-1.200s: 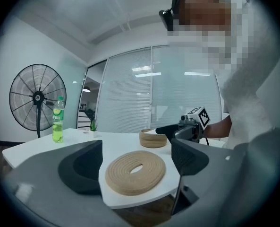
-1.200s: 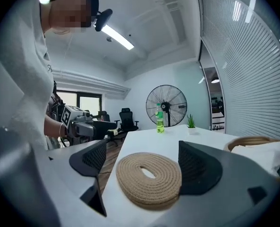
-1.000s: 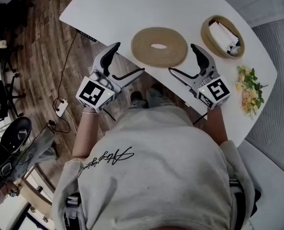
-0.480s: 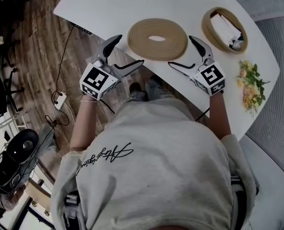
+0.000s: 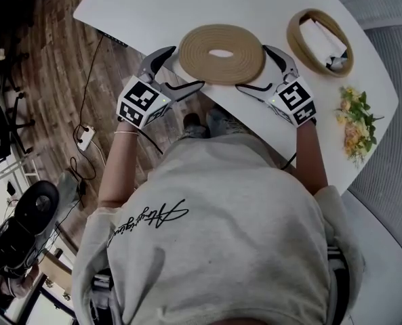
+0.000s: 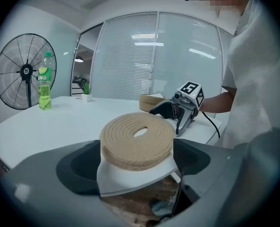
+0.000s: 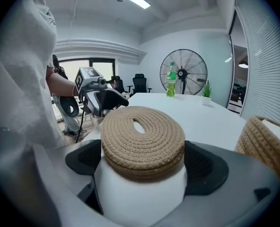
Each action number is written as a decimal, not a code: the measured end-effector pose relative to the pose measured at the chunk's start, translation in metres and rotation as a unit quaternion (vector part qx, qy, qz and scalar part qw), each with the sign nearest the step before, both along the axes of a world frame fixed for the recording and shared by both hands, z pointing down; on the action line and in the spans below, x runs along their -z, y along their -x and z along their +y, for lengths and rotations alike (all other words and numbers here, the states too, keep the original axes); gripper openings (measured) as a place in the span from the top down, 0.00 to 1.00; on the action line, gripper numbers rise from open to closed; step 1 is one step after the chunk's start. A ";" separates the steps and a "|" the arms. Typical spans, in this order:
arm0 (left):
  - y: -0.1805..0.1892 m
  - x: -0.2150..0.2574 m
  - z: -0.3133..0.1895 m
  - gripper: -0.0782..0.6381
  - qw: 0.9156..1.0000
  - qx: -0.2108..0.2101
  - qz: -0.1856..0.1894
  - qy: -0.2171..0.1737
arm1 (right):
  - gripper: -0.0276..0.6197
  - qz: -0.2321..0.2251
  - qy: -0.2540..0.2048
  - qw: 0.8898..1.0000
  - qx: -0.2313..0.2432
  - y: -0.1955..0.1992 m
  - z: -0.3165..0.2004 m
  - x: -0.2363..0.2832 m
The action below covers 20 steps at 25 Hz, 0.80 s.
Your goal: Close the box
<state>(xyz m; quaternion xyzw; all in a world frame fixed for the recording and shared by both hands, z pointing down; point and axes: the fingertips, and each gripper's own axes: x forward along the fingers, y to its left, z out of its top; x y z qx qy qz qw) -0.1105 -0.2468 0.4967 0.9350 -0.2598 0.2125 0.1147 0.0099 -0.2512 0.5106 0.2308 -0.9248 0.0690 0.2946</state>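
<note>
A round woven rope lid [image 5: 221, 44] with a hole in its middle lies flat near the front edge of the white table [image 5: 275, 5]. The woven box [image 5: 320, 41], open with white items inside, stands to its right. My left gripper [image 5: 180, 70] is open at the lid's left near rim. My right gripper [image 5: 257, 68] mirrors it at the right near rim; its jaws have just been opening, and no pad presses on the lid. In the left gripper view the lid [image 6: 137, 138] fills the gap ahead of the jaws, with the right gripper [image 6: 177, 112] beyond it. The right gripper view shows the lid [image 7: 142, 136] likewise.
A bunch of flowers [image 5: 353, 124] lies on the table right of the box. A green bottle [image 6: 44, 86] stands far back on the table, with a standing fan [image 6: 21, 72] behind it. Wooden floor with cables and chairs [image 5: 24, 114] lies left of the table edge.
Both grippers have come down and forward to the lid's two sides; the lid now looms large between the jaws in each gripper view. The right jaws stand wider.
</note>
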 end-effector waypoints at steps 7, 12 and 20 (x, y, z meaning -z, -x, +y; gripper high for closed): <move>-0.004 -0.011 -0.005 0.23 1.000 -0.001 -0.015 0.021 | 0.09 0.034 0.014 0.999 -0.002 0.005 -0.001 -0.009; -0.003 -0.014 -0.006 0.22 0.999 0.002 -0.012 0.030 | 0.08 0.045 0.017 0.999 -0.003 0.006 -0.001 -0.012; -0.005 -0.015 -0.007 0.22 0.999 0.007 -0.017 0.036 | 0.09 0.046 0.017 0.999 -0.006 0.004 -0.001 -0.012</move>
